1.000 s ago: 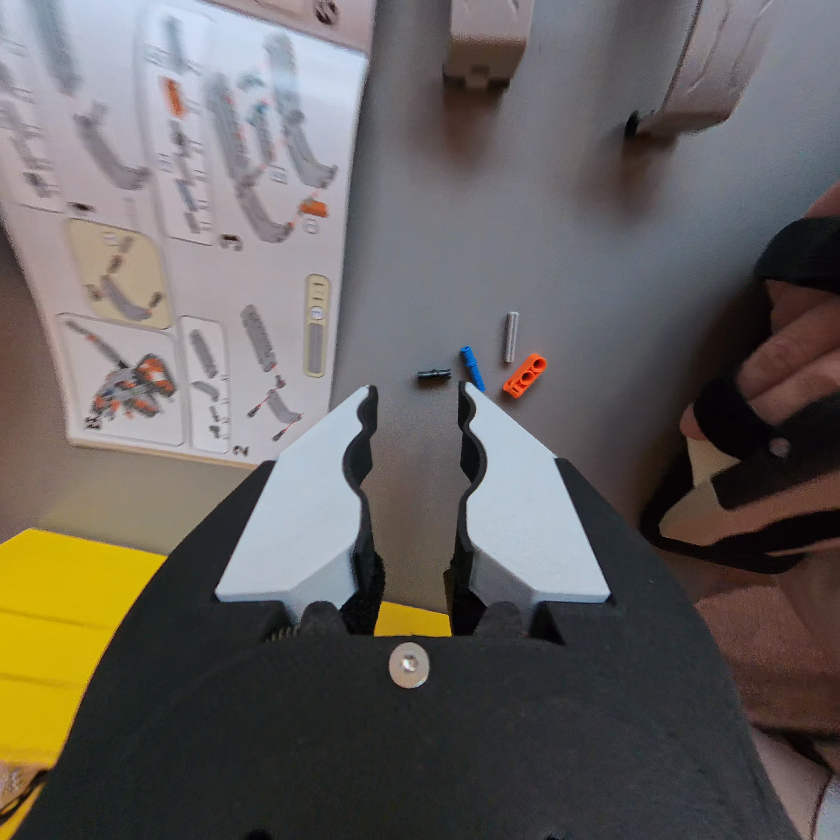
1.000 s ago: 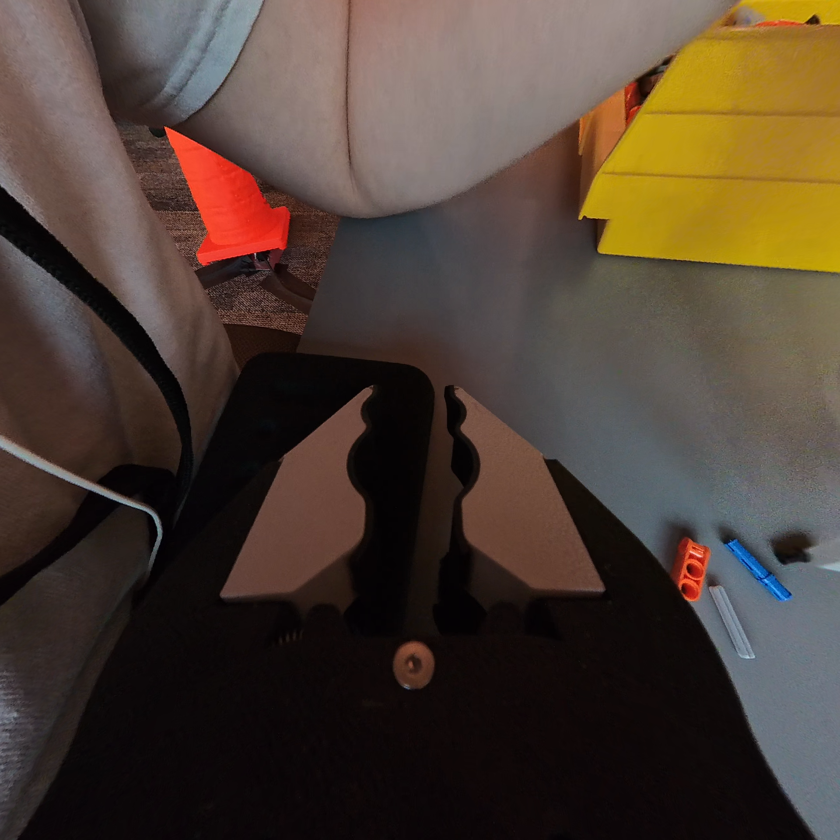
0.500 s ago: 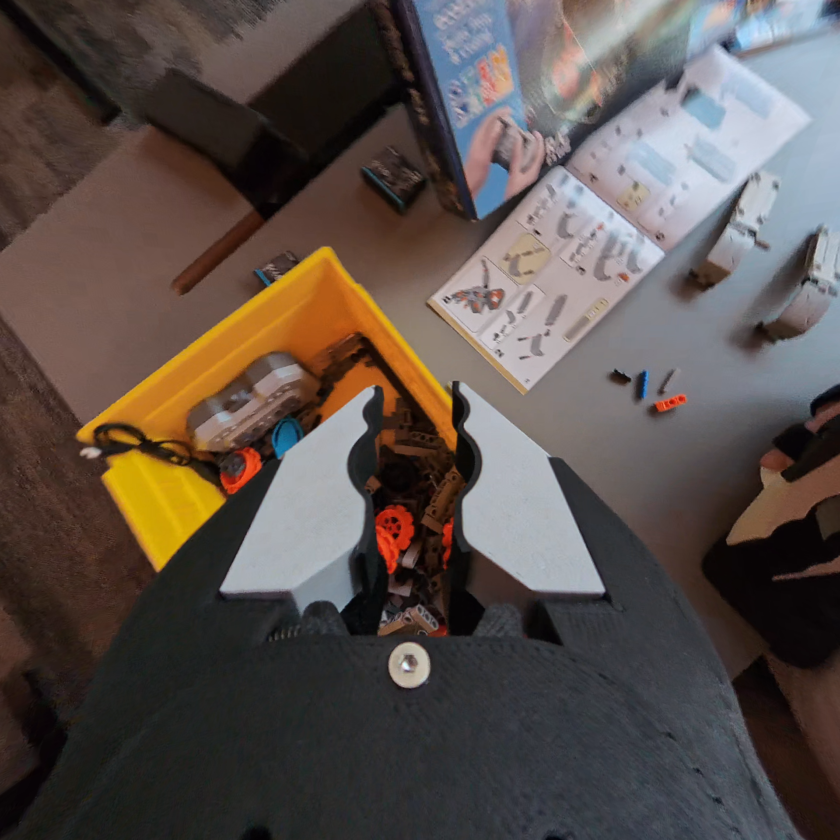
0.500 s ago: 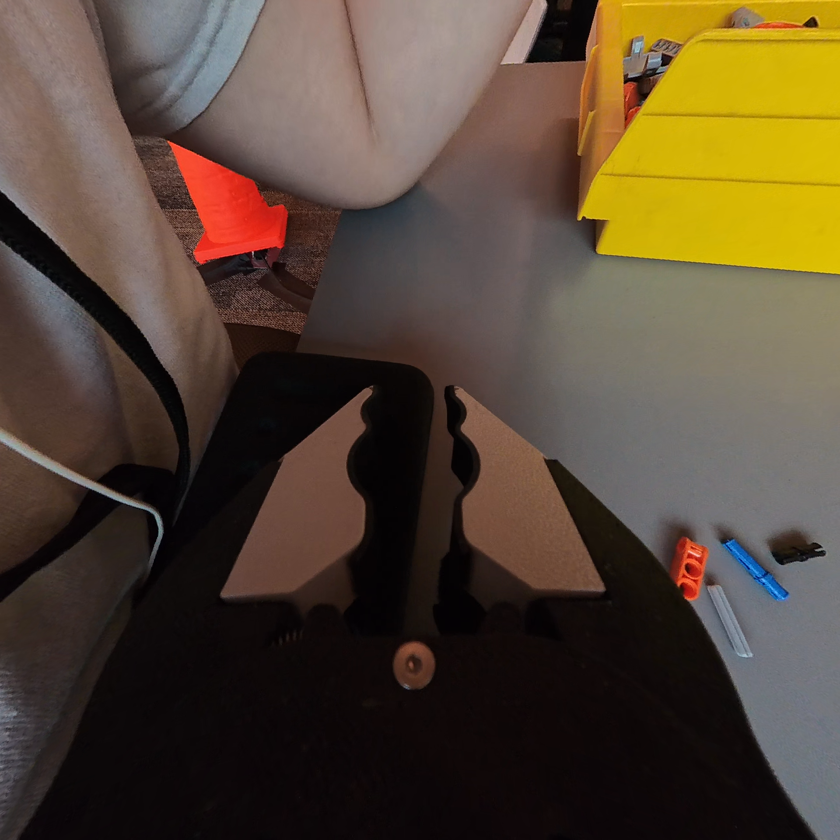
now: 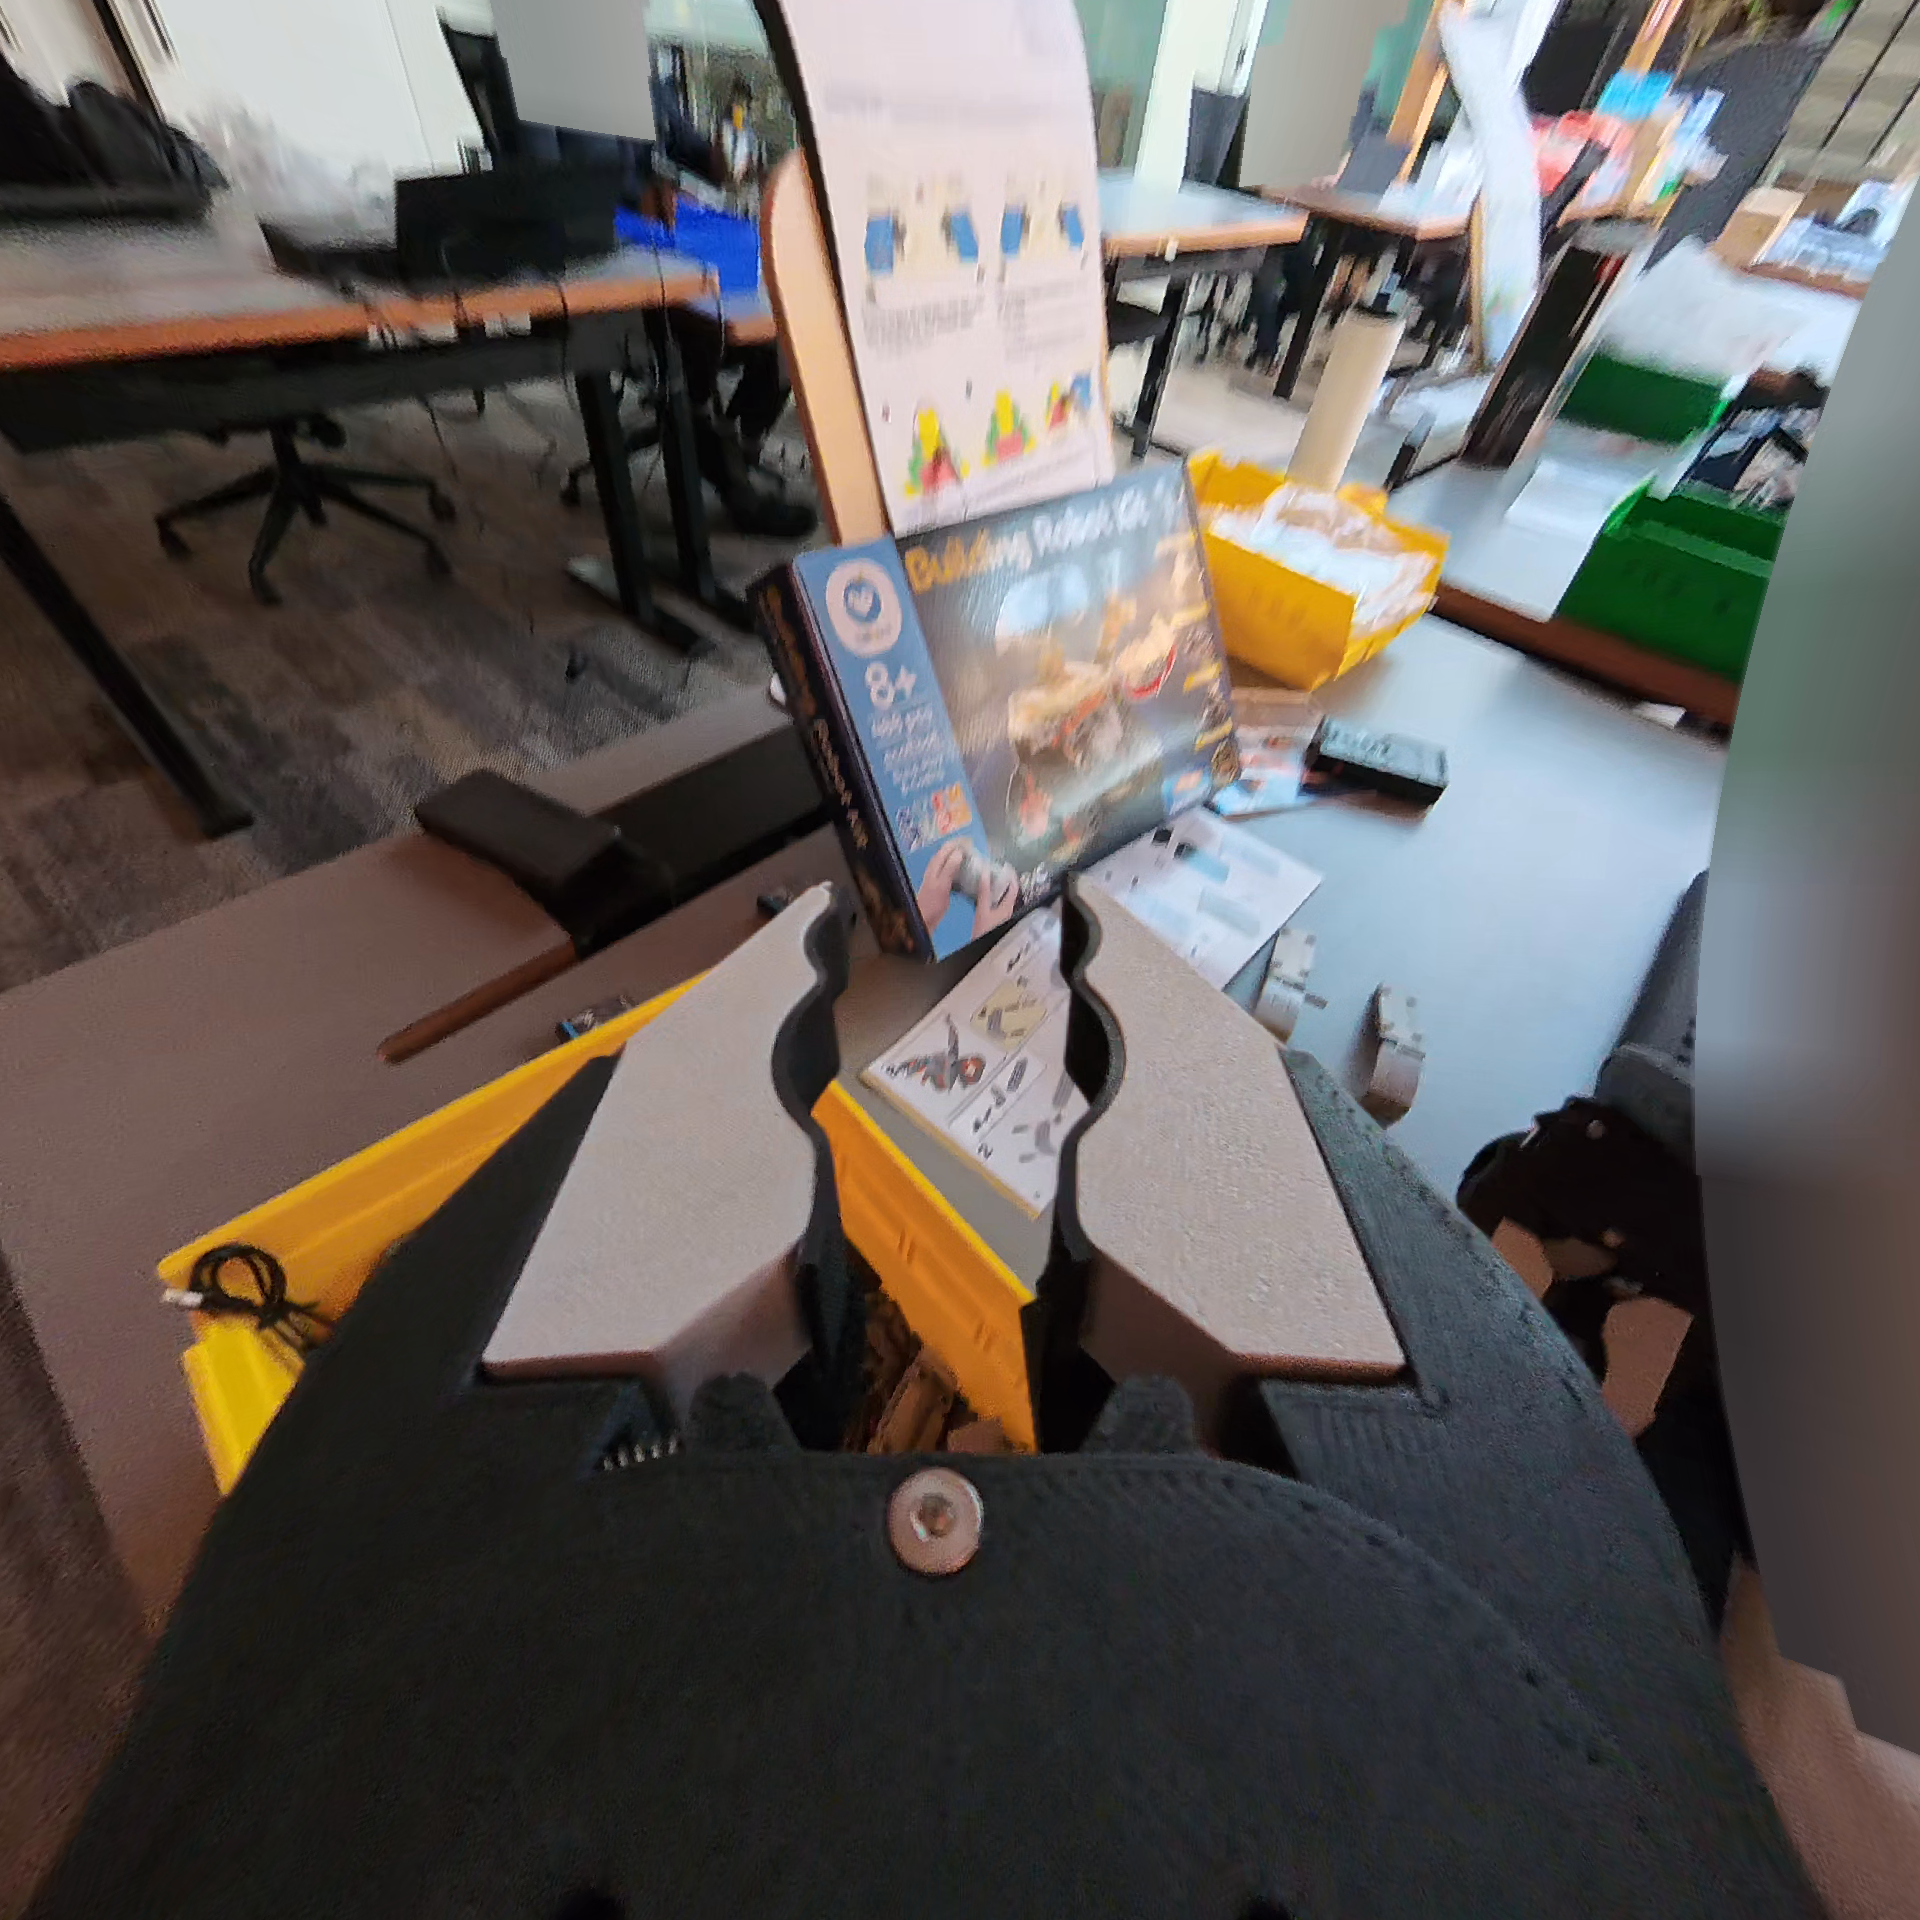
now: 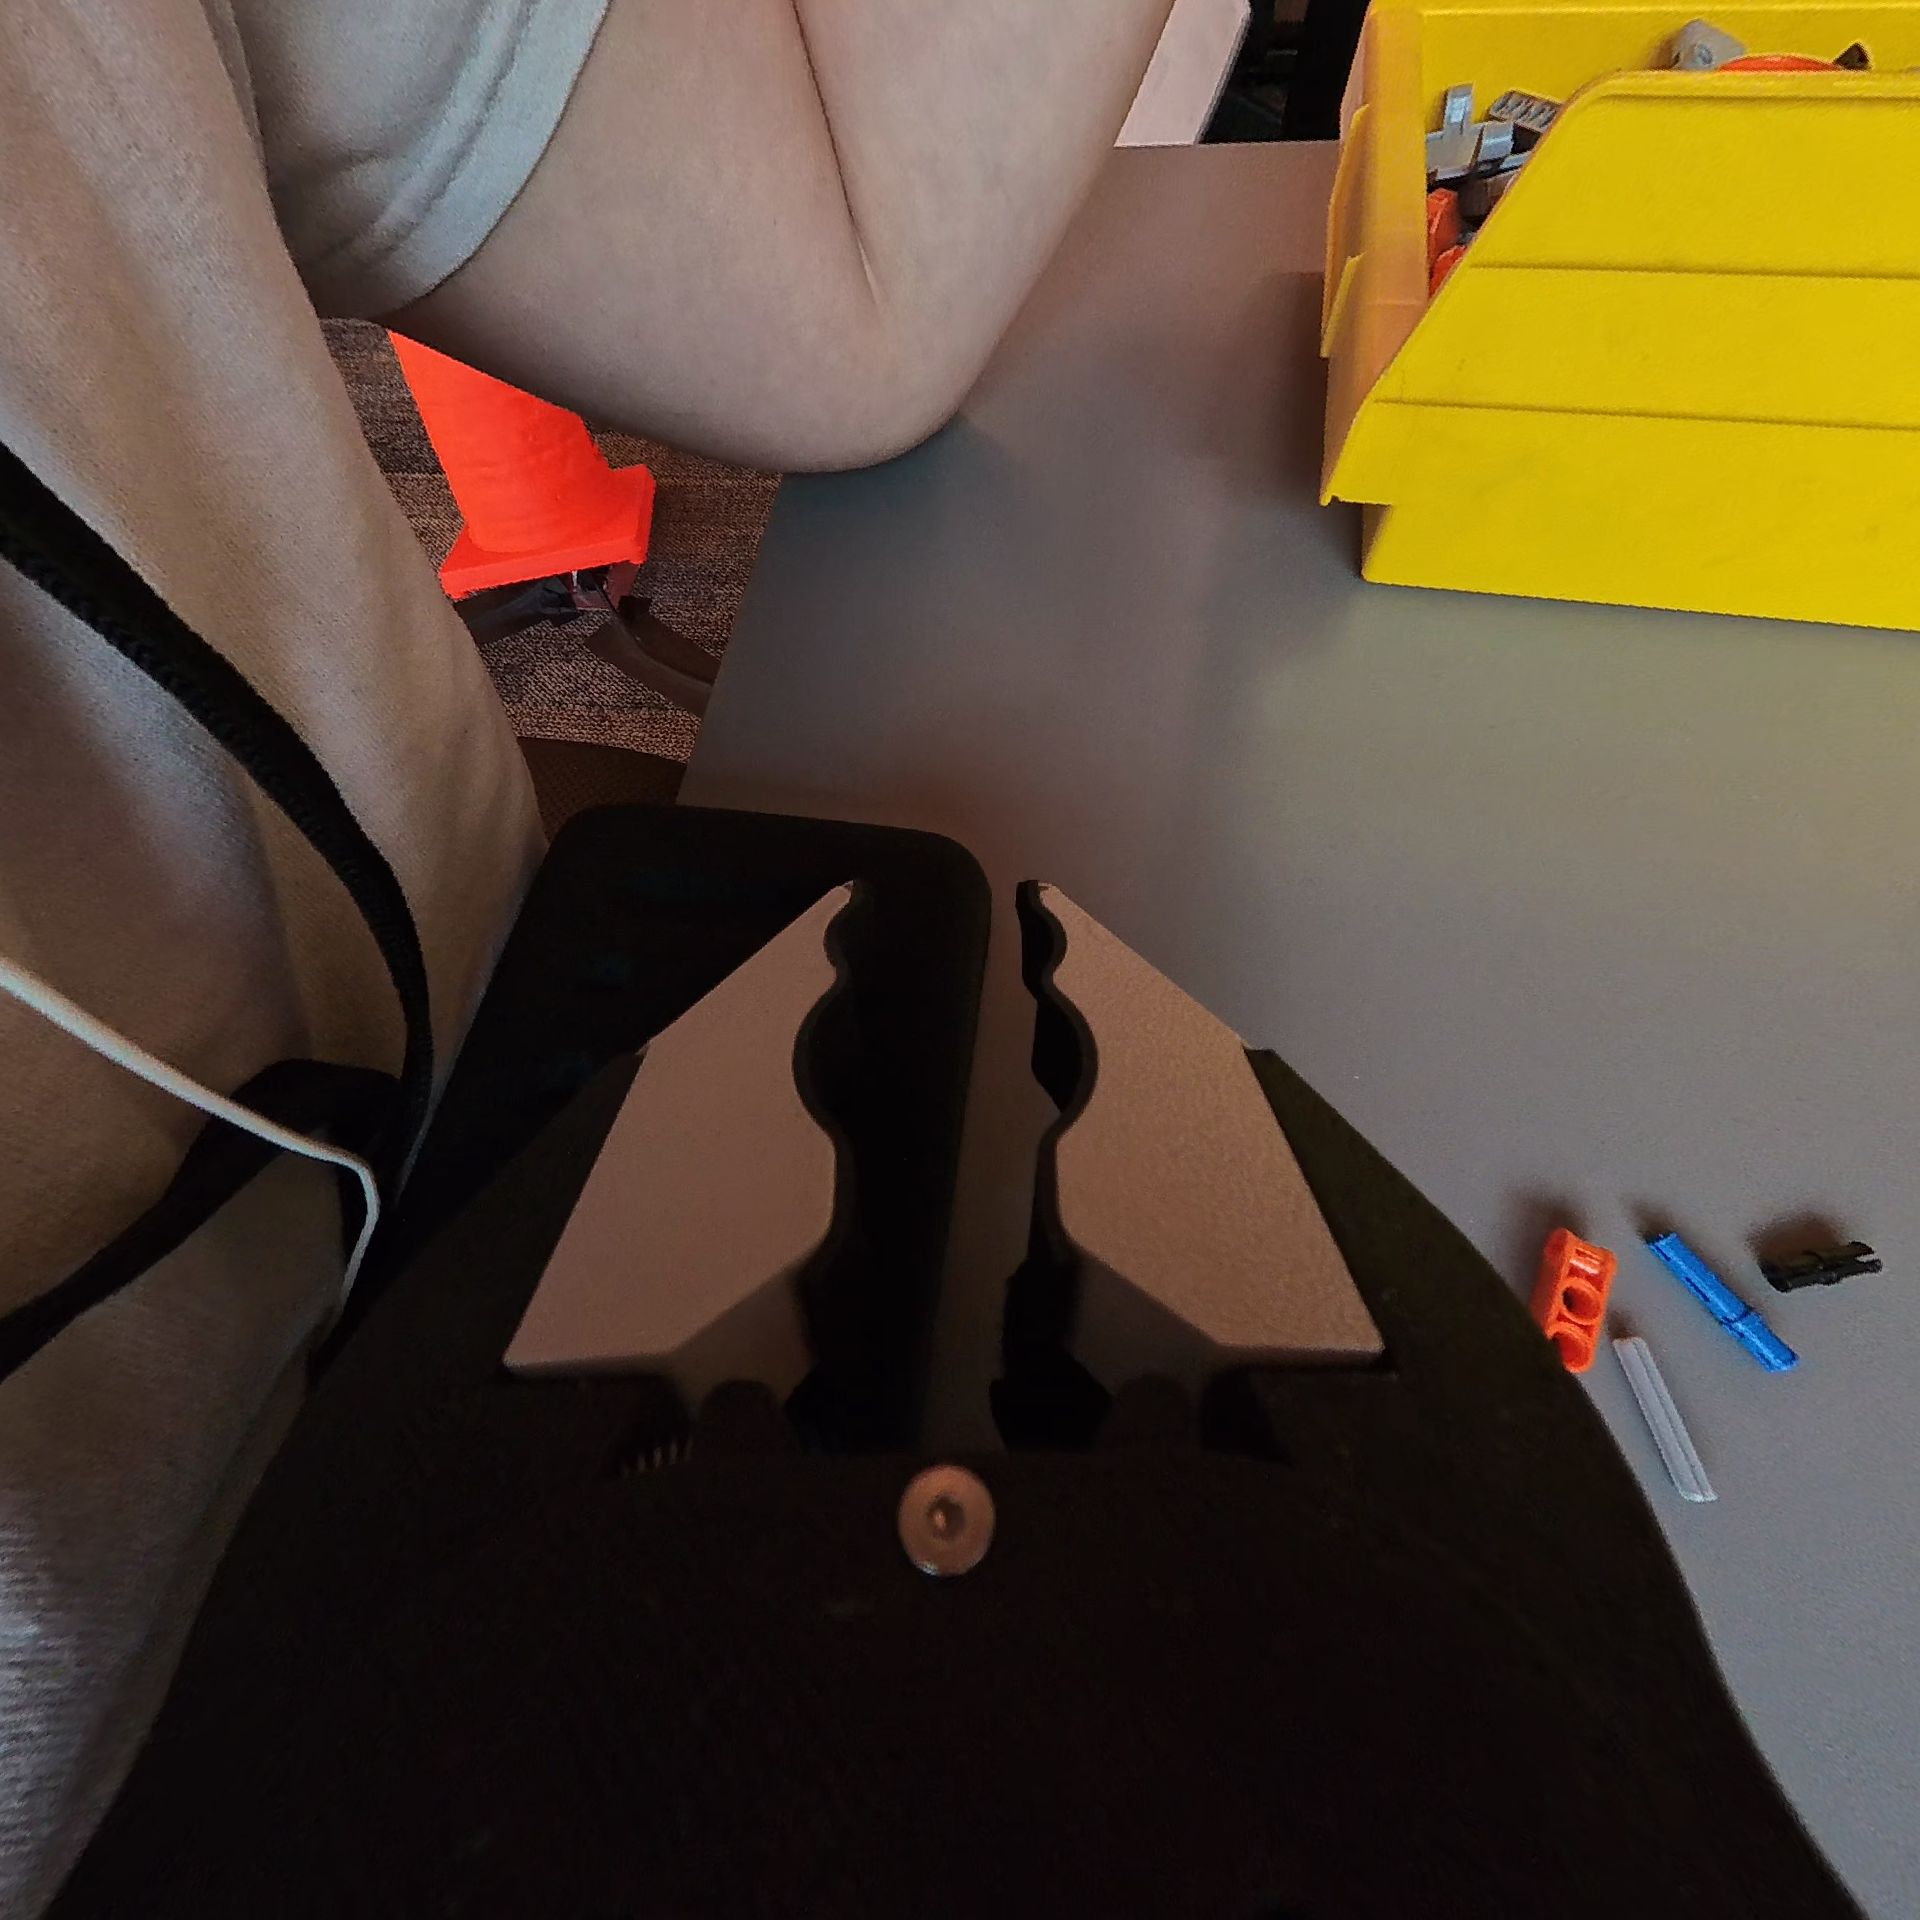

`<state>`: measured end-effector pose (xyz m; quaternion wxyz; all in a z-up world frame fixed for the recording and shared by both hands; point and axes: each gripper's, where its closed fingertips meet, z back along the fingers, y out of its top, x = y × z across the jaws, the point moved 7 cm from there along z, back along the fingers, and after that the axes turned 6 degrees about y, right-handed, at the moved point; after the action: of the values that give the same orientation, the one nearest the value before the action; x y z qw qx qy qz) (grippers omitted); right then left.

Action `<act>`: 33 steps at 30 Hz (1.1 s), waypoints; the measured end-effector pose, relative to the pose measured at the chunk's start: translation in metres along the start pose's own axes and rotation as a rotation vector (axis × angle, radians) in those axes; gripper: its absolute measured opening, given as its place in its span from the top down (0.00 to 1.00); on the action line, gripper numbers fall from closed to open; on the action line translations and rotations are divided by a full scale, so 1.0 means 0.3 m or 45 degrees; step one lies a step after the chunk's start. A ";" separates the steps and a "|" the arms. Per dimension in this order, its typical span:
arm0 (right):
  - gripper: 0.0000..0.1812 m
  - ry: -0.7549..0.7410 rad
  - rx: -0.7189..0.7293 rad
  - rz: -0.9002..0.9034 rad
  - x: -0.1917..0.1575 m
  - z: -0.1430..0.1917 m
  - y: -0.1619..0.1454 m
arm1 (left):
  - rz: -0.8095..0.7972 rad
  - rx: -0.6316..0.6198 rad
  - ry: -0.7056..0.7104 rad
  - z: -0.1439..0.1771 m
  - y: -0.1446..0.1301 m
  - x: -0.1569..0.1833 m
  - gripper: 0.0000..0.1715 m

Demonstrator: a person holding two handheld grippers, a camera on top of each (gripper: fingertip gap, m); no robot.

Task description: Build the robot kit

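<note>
My left gripper (image 5: 951, 904) is open and empty, held in the air over the near corner of a yellow bin (image 5: 416, 1174) of loose building parts. It points toward an upright kit box (image 5: 1039, 707) and an open instruction booklet (image 5: 987, 1081). My right gripper (image 6: 940, 891) is open and empty, low over the grey table (image 6: 1351, 831) by its edge, above a flat black object (image 6: 727, 883). To its right lie an orange connector (image 6: 1577, 1294), a blue pin (image 6: 1720, 1299), a black pin (image 6: 1818, 1264) and a pale axle (image 6: 1662, 1418).
The yellow bin also shows in the right wrist view (image 6: 1662, 364), at the far right. Two grey assemblies (image 5: 1392, 1049) lie past the booklet. A person's arm (image 6: 779, 239) hangs over the table edge. An orange cone (image 6: 520, 468) stands on the floor. Desks and chairs (image 5: 312, 488) fill the room behind. The gap from one gripper's tips to the other's is roughly 35 cm. To reach the orange connector (image 6: 1577, 1294) in a straight line is about 11 cm for my right fingers, about 35 cm for my left. About 12 cm separates my right fingertips from the pale axle (image 6: 1662, 1418). The blue pin (image 6: 1720, 1299) is about 12 cm from my right fingertips.
My left gripper has risen away from the small parts, swung left over the yellow bin and tilted up toward the room. My right gripper has stayed put. The person's arm has lifted.
</note>
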<state>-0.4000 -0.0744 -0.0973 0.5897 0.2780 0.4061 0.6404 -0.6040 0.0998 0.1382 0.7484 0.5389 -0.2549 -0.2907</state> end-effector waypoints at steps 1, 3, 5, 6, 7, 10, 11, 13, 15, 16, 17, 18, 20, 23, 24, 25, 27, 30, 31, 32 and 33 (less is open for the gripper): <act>0.84 0.000 -0.001 -0.002 0.000 0.000 -0.001 | 0.017 0.046 -0.010 0.012 0.009 0.001 0.75; 0.84 0.001 0.000 -0.003 0.000 0.000 -0.001 | 0.042 0.081 -0.016 0.028 0.014 -0.005 0.73; 0.84 0.000 0.000 -0.002 0.001 0.000 0.000 | 0.046 0.066 -0.005 0.033 0.007 -0.013 0.71; 0.84 0.001 -0.001 -0.003 0.001 -0.001 -0.001 | 0.043 0.053 0.002 0.033 0.003 -0.016 0.70; 0.84 0.001 -0.001 -0.004 0.001 -0.001 -0.001 | 0.039 0.042 0.009 0.031 0.000 -0.018 0.69; 0.85 0.001 0.001 -0.003 0.000 0.000 0.000 | 0.009 0.024 0.016 0.026 -0.005 -0.015 0.69; 0.85 0.000 0.001 0.000 0.000 0.001 0.001 | -0.004 0.008 0.022 0.023 -0.009 -0.015 0.69; 0.85 -0.003 0.002 0.006 -0.002 0.002 0.002 | -0.039 -0.063 0.075 0.015 -0.031 -0.026 0.73; 0.85 -0.013 0.007 0.014 -0.002 0.005 0.005 | -0.068 -0.244 0.196 -0.003 -0.087 -0.056 0.72; 0.84 -0.032 0.015 0.021 0.001 0.007 0.007 | -0.081 -0.374 0.249 -0.014 -0.127 -0.073 0.70; 0.85 -0.057 0.030 0.029 0.006 0.011 0.011 | -0.099 -0.498 0.303 -0.026 -0.164 -0.090 0.69; 0.85 -0.087 0.043 0.033 0.014 0.015 0.013 | -0.119 -0.597 0.367 -0.038 -0.194 -0.112 0.69; 0.83 -0.177 0.077 0.016 0.040 0.031 0.018 | -0.126 -0.730 0.486 -0.063 -0.237 -0.156 0.69; 0.78 -0.379 0.147 -0.054 0.101 0.080 0.020 | -0.083 -0.848 0.550 -0.112 -0.281 -0.207 0.69; 0.77 -0.434 0.173 -0.086 0.120 0.098 0.019 | -0.086 -0.870 0.568 -0.130 -0.292 -0.223 0.69; 0.76 -0.482 0.198 -0.124 0.137 0.114 0.016 | -0.086 -0.892 0.575 -0.150 -0.304 -0.237 0.69; 0.75 -0.544 0.248 -0.191 0.162 0.141 0.011 | -0.077 -0.936 0.550 -0.191 -0.332 -0.251 0.69; 0.73 -0.586 0.303 -0.259 0.180 0.164 0.007 | -0.084 -1.001 0.544 -0.250 -0.374 -0.276 0.70; 0.73 -0.592 0.313 -0.268 0.183 0.167 0.007 | -0.084 -1.019 0.550 -0.270 -0.388 -0.287 0.71; 0.73 -0.596 0.318 -0.272 0.184 0.169 0.007 | -0.081 -1.030 0.553 -0.288 -0.400 -0.297 0.71; 0.74 -0.598 0.319 -0.273 0.184 0.169 0.007 | -0.074 -1.035 0.552 -0.306 -0.412 -0.307 0.73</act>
<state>-0.3671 -0.0104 -0.0763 0.6929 0.4450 0.3614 0.4373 -0.6246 0.1947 -0.0126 0.9267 0.2569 0.0575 -0.2683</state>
